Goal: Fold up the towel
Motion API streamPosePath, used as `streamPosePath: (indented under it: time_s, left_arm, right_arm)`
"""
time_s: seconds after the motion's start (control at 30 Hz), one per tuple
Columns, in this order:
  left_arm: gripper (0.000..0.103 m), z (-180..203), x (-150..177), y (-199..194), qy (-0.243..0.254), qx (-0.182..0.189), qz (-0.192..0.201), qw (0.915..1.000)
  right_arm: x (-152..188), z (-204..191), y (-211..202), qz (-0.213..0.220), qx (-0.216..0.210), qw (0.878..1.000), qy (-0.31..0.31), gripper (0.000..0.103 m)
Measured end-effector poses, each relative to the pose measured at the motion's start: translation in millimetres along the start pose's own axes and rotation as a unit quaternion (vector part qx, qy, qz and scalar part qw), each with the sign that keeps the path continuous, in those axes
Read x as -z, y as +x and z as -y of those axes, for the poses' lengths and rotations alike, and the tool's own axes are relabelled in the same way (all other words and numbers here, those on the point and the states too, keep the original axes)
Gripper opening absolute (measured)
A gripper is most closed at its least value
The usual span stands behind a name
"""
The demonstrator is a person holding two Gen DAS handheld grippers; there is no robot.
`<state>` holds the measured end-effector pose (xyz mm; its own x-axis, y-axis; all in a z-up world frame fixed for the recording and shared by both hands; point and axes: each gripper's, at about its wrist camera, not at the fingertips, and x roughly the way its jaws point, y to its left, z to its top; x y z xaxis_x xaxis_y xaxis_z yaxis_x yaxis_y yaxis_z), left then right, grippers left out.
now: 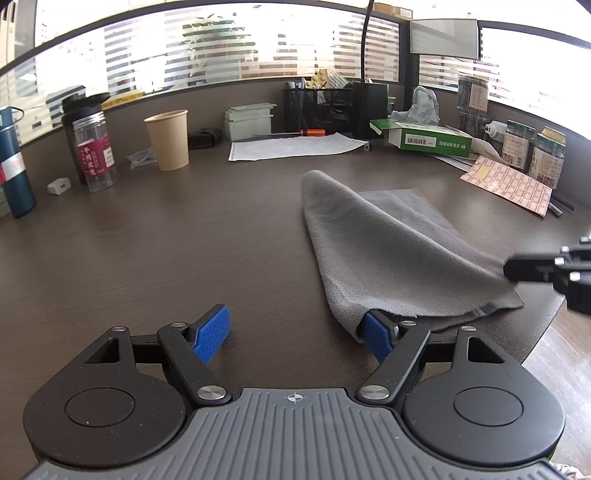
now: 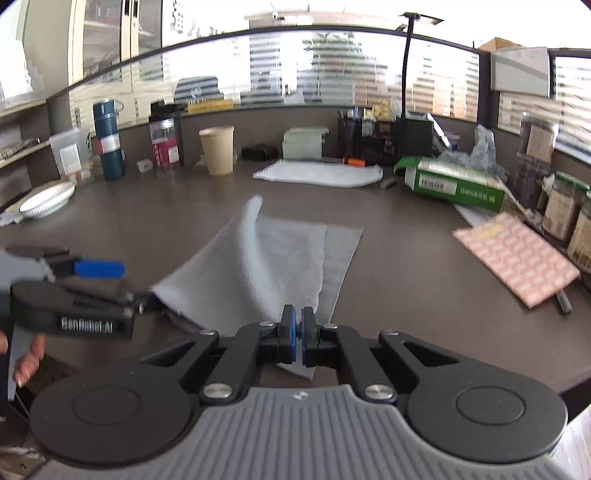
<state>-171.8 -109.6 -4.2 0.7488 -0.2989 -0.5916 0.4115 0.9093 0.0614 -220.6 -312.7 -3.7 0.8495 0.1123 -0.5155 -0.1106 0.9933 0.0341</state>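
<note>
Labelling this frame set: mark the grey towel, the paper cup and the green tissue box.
grey towel (image 1: 384, 251), left wrist view, on its raised fold.
paper cup (image 1: 168, 142), left wrist view, on its side wall.
green tissue box (image 2: 458, 188), right wrist view, on its long printed side.

This is an office desk in a cubicle. A dark wood-grain surface (image 1: 147, 240) curves along a low partition topped with frosted, striped glass panels (image 1: 184, 55). Toward 12 o'clock stand a black mesh desk organiser (image 1: 314, 105) with pens and a stack of white boxes (image 1: 249, 120); a paper cup (image 1: 168, 140) sits near 11 o'clock. At 1 o'clock lies a green tissue box (image 1: 428, 138). Cabinets (image 2: 103, 33) line the wall at 10 o'clock.
</note>
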Motion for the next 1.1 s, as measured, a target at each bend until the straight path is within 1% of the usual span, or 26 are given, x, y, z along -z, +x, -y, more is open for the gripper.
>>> streamPosePath:
  time_s: [0.33,0.4,0.47,0.57,0.6,0.63,0.7,0.8,0.83,0.9,0.97,1.0,1.1]
  left_arm:
    - [0.082,0,1,-1,0.005,0.003,0.003,1.0000]
    - [0.082,-5,1,-6,0.009,0.029,-0.003,0.9995]
    - [0.082,-10,0,-16,0.011,0.052,0.002,0.9986]
    - [0.082,-23,-8,-36,-0.002,0.091,0.028,0.9955]
    - [0.083,-29,-15,-40,-0.016,0.098,0.042,0.9941]
    - [0.083,-32,-21,-38,-0.024,0.095,0.048,0.9940]
    - [0.083,-29,-31,-24,-0.018,0.060,0.044,0.9971]
    - [0.082,-9,-43,12,0.030,-0.006,0.027,0.9992]
    - [0.082,-6,-45,18,0.036,-0.009,0.025,0.9990]
    - [0.082,0,-49,34,0.044,0.006,0.013,0.9989]
    - [0.082,9,-49,49,0.067,-0.002,0.000,0.9978]
    - [0.084,13,-47,54,0.079,-0.010,-0.002,0.9968]
    - [0.084,11,-44,53,0.080,-0.019,-0.006,0.9966]
  right_arm:
    - [12,-5,-3,-0.020,-0.005,1.000,-0.003,0.004]
    - [13,-5,-3,-0.018,-0.006,1.000,-0.005,0.004]
    - [13,-3,-3,-0.017,-0.010,1.000,-0.006,0.004]
    - [13,-1,-3,-0.015,-0.019,1.000,-0.013,0.004]
    - [13,1,-3,-0.015,-0.022,1.000,-0.015,0.004]
    - [13,2,-2,-0.016,-0.026,0.999,-0.018,0.004]
    - [12,2,-2,-0.015,-0.028,0.999,-0.021,0.004]
    - [13,1,-3,-0.016,-0.029,0.999,-0.027,0.004]
    - [13,1,-3,-0.016,-0.029,0.999,-0.028,0.004]
    - [13,-1,-3,-0.017,-0.026,0.999,-0.034,0.004]
    - [13,-1,-3,-0.018,-0.026,0.999,-0.037,0.004]
    - [13,0,-3,-0.018,-0.027,0.999,-0.038,0.004]
    - [11,4,-1,-0.019,-0.029,0.999,-0.039,0.004]
